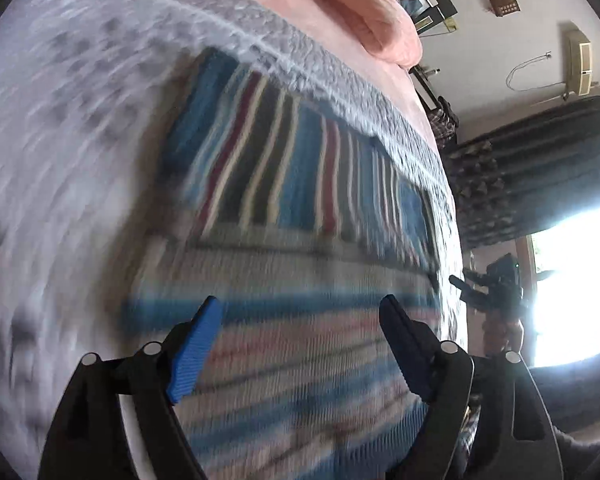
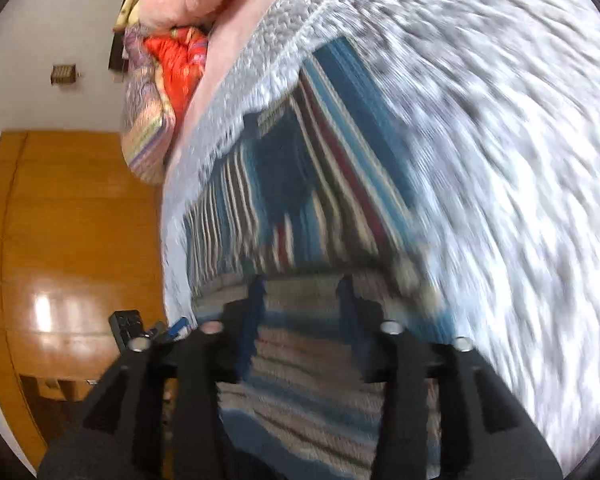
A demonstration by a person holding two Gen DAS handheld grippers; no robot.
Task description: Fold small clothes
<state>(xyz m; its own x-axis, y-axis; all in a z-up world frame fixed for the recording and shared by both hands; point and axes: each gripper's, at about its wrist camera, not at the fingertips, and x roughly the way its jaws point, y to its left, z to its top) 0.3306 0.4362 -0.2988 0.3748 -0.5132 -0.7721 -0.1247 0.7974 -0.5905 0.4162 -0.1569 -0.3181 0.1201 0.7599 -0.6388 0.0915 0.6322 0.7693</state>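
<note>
A small striped knit garment in blue, dark red, cream and grey lies flat on a fuzzy grey-white blanket. Its near part is folded over, so the stripes there run crosswise. My left gripper hovers open just above that near fold, blue pads wide apart and holding nothing. In the right wrist view the same garment lies ahead, and my right gripper is open low over the fold, nothing between its fingers. Both views are motion-blurred. The other gripper shows at the bed's right edge in the left wrist view.
Pink bedding and an orange-red cloth are piled at the far end of the bed. A wooden wardrobe stands left of the bed. Dark curtains and a bright window lie to the right.
</note>
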